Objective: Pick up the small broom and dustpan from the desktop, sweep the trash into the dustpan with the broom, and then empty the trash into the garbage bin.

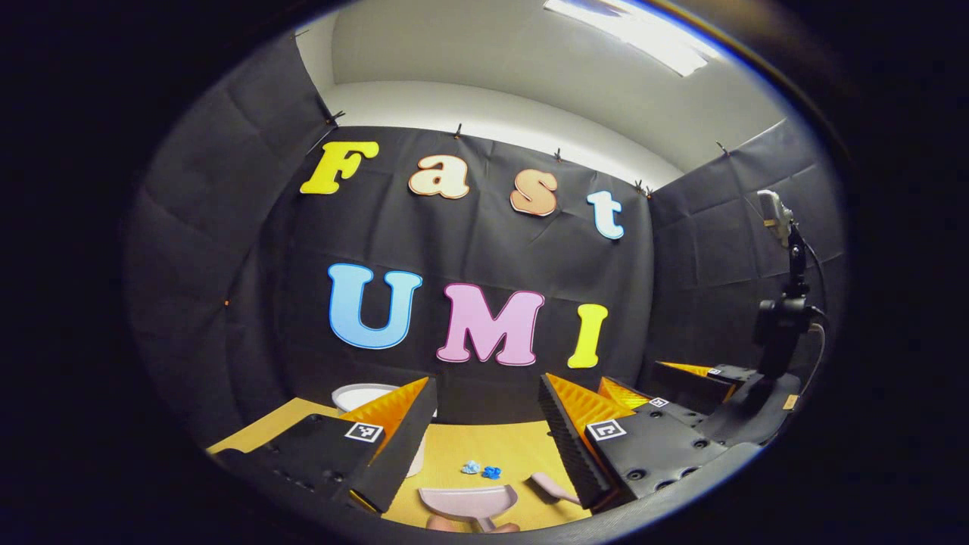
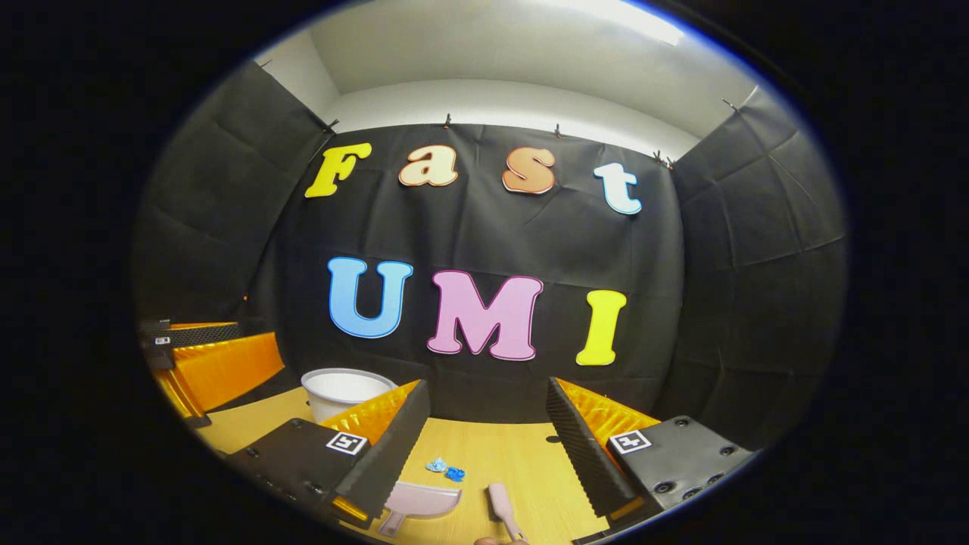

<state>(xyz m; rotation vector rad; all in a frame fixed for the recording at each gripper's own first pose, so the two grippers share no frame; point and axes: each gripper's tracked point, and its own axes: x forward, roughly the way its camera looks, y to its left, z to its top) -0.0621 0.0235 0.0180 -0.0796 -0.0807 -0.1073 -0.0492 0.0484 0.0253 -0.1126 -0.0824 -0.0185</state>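
Broom: lies flat on the desk, just right of the dustpan, its handle running toward the near edge. In the left gripper view it is partly hidden behind that gripper's right finger.
Dustpan: flat on the desk, near edge, its handle angled toward the near edge; in the left gripper view it sits low, between the fingers. Nothing in it.
Trash: two small crumpled bits, one pale blue, one deeper blue, touching or nearly so, on bare desk just beyond the dustpan.
Bin: white, round, open top, at the back left of the desk near the wall.
Left gripper: fingers spread wide, nothing between them; held above the desk, over the dustpan.
Right gripper: fingers spread wide, grasping nothing; above the desk, with broom and dustpan showing in the gap. Also seen far right in the left gripper view.
Camera stand: dark, upright, at the far right.
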